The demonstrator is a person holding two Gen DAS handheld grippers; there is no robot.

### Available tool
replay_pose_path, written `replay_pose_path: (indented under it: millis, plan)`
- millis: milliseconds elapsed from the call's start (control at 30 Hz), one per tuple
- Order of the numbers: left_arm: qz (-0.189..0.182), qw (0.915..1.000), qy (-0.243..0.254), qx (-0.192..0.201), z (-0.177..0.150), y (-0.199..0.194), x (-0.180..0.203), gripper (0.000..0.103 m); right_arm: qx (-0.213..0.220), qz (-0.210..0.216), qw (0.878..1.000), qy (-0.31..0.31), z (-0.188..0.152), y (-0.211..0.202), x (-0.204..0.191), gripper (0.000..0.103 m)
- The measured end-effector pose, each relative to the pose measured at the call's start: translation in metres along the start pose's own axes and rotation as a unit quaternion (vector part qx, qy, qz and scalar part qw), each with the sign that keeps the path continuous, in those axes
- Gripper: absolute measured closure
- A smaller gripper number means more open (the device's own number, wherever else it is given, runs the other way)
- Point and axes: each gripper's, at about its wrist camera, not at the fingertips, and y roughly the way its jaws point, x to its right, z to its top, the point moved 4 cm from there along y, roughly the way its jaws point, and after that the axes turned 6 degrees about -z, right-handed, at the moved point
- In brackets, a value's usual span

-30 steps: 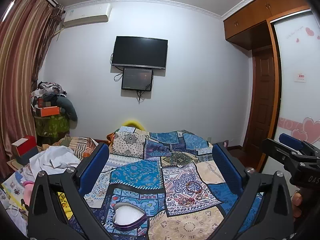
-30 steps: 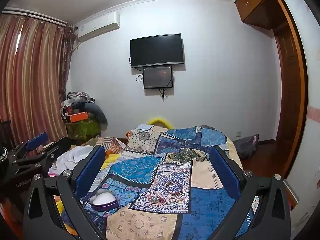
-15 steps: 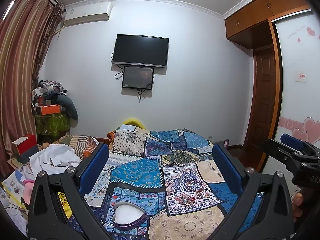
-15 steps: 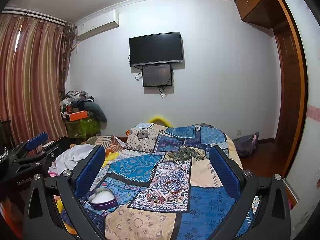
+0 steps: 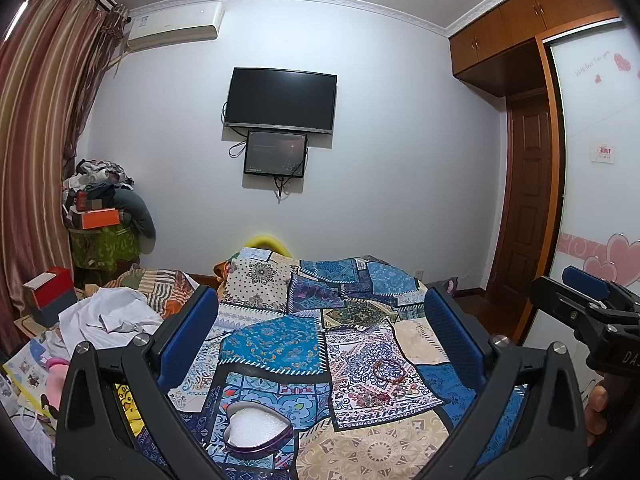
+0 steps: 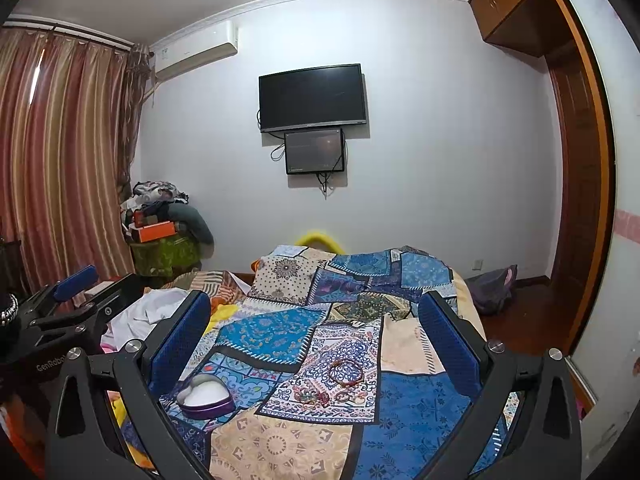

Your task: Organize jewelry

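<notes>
A heart-shaped purple tin (image 5: pixel 258 430) with a white lining lies open on the patchwork quilt (image 5: pixel 280 340). To its right a small heap of bracelets and beaded jewelry (image 5: pixel 388 380) rests on a patterned patch. My left gripper (image 5: pixel 320 336) hovers above the bed, open and empty, with the tin low between its fingers. My right gripper (image 6: pixel 314 340) is also open and empty above the bed. From it the tin (image 6: pixel 206 396) sits lower left and the jewelry (image 6: pixel 336 384) near the middle. Each gripper shows at the edge of the other's view.
White clothes (image 5: pixel 108 316) and papers lie on the bed's left side. A stack of boxes and bags (image 5: pixel 100 224) stands in the far left corner by the curtain (image 6: pixel 60 160). A TV (image 5: pixel 280 98) hangs on the far wall. A wardrobe and a door (image 5: pixel 528 208) are at the right.
Both views drift only slightly. The tin and the jewelry have not moved, and both grippers stay open.
</notes>
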Motion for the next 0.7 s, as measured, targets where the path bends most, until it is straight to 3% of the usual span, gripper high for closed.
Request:
replay_pose_path:
  millis: [700]
  plan:
    - [0.003,1.0000,-0.002,-0.004,-0.0022,0.0020,-0.0015,0.000,-0.005,0.001,1.000,-0.004,0.0000,0.0011,-0.0008,0.000]
